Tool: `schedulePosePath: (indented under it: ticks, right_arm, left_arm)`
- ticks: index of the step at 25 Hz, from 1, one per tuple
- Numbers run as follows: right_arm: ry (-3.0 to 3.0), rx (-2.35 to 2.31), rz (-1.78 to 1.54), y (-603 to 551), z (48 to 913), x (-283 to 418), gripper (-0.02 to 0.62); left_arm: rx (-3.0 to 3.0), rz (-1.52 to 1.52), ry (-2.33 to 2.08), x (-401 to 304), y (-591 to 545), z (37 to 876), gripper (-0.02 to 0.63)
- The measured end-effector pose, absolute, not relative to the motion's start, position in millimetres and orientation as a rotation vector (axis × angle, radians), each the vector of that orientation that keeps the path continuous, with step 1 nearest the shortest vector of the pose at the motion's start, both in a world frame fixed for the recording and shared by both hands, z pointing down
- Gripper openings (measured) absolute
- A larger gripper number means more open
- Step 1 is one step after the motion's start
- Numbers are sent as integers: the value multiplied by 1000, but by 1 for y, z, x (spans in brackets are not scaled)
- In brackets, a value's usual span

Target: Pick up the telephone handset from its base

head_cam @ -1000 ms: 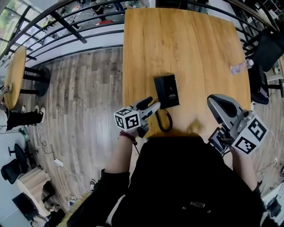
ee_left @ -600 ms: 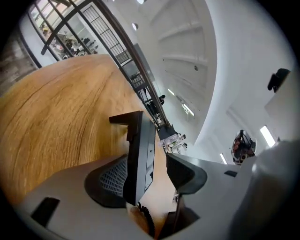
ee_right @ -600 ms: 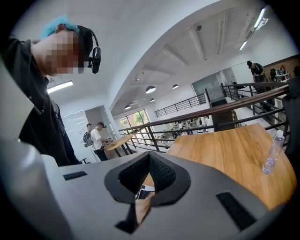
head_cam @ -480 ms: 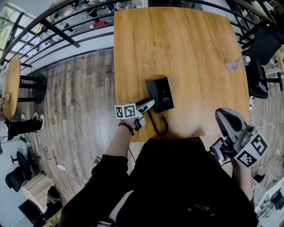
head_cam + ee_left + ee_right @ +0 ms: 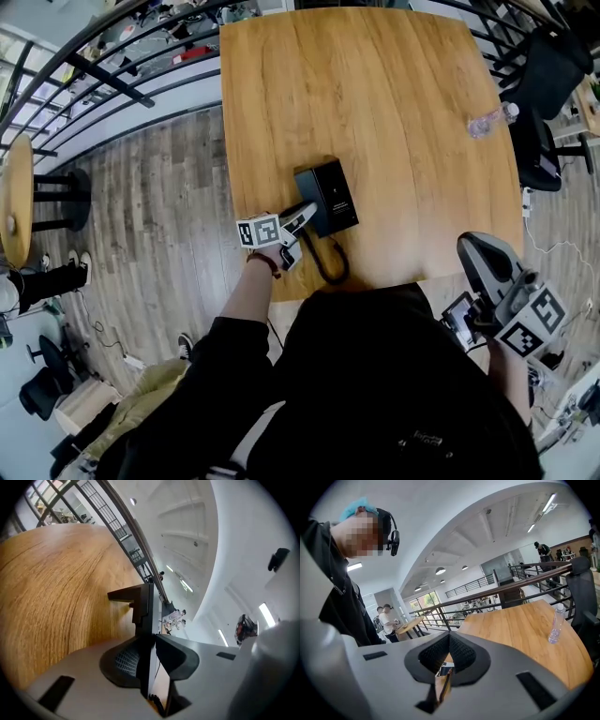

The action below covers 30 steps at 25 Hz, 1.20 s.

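Left gripper (image 5: 302,217): low over the table's near-left part, clamped on the handset; jaws just drawn in, both pads pressed against its sides.
Handset (image 5: 143,606): between the left jaws, seen edge-on as a thin black slab that runs on ahead of the pads; in the head view along the base's left side, not lifted clear of it.
Base (image 5: 336,197): just ahead and to the right of the left gripper's tips, flat on the wood, touching the handset.
Cord (image 5: 330,264): dark loop just right of the left gripper, behind its tips, leading from the phone's near end toward the table's near edge; a coiled bit also visible low between the jaws.
Right gripper (image 5: 473,246): clenched on nothing, pads meeting at their tips; held off the table's near-right corner, well apart from the phone.
Table (image 5: 375,94): bare wood stretching far ahead of both grippers.
Bottle (image 5: 486,120): clear plastic, upright in the right gripper view, far ahead of the right gripper near the table's right edge, well apart from the handset.
Chair (image 5: 548,66): black, beyond the bottle, off the table's right side.
Railing (image 5: 122,66): dark bars left of and beyond the table, well apart from the left gripper.
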State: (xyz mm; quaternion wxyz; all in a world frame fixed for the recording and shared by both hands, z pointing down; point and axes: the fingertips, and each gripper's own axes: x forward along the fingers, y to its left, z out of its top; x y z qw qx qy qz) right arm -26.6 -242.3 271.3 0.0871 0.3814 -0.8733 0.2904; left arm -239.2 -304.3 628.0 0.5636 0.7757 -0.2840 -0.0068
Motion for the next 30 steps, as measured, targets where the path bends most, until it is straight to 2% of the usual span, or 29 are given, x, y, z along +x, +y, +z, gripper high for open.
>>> schedulePosePath:
  ticks: [9, 16, 30]
  right_arm:
    - [-2603, 1127, 859, -239, 275, -26, 15]
    - [-2618, 1114, 862, -237, 273, -26, 15]
    - [-2762, 1058, 824, -255, 243, -37, 15]
  left_arm:
    - [1872, -19, -647, -239, -303, 628, 78]
    - [1849, -115, -661, -243, -299, 611, 75]
    - [1848, -534, -595, -260, -277, 489, 75]
